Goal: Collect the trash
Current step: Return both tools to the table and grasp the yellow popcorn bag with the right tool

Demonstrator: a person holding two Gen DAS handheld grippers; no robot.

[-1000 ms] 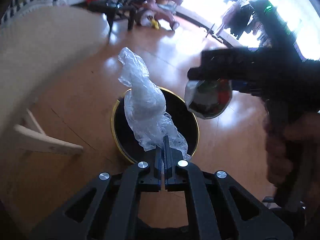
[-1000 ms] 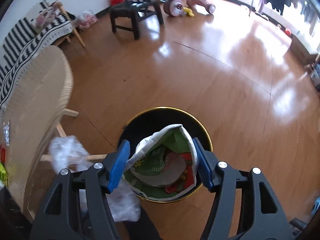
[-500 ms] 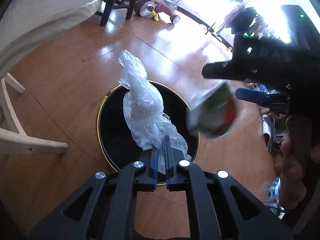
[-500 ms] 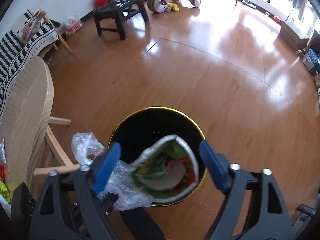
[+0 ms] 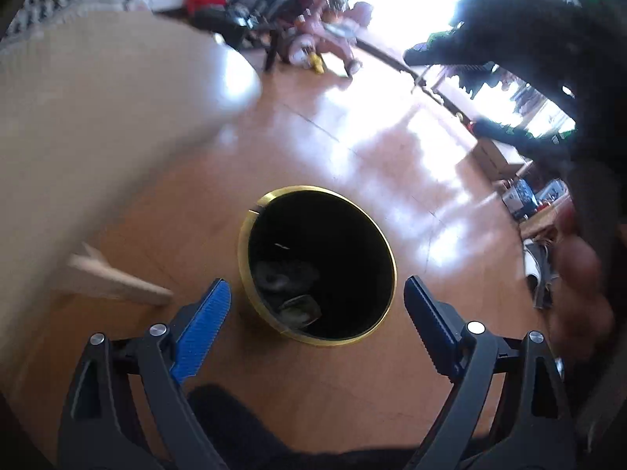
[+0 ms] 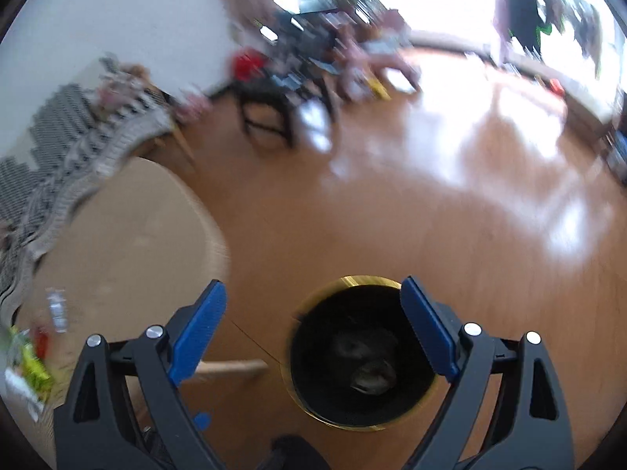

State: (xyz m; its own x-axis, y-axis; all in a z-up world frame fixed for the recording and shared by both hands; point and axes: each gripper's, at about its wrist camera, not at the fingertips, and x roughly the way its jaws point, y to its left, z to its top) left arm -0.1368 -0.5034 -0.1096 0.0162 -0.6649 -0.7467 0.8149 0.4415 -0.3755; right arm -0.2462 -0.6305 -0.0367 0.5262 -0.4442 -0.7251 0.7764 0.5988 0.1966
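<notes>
A black bin with a gold rim [image 5: 250, 235] stands on the wooden floor. Inside it lie a crumpled clear plastic bag [image 5: 280, 274] and a green snack wrapper [image 5: 299, 309]. My left gripper [image 5: 315, 286] hangs above the bin. Its jaws are opening wide, with nothing between the blue pads [image 5: 200, 329]. In the right wrist view the bin's rim [image 6: 345, 282] shows low at centre, the wrapper [image 6: 370, 378] dim at the bottom. My right gripper [image 6: 312, 286] is above it, jaws opening and empty. It also appears as a dark shape at the upper right of the left wrist view.
A round pale table [image 5: 98, 137] fills the left side, its wooden leg [image 5: 117, 286] close to the bin. Some packets [image 6: 27, 364] lie on its edge. A black chair [image 6: 270, 117] and a pink ride-on toy [image 5: 313, 43] stand far back. A person's hand [image 5: 580, 293] is at right.
The left gripper let go of the clear plastic bag and the right gripper let go of the snack wrapper. Both pieces now lie in the bin, and both grippers have risen.
</notes>
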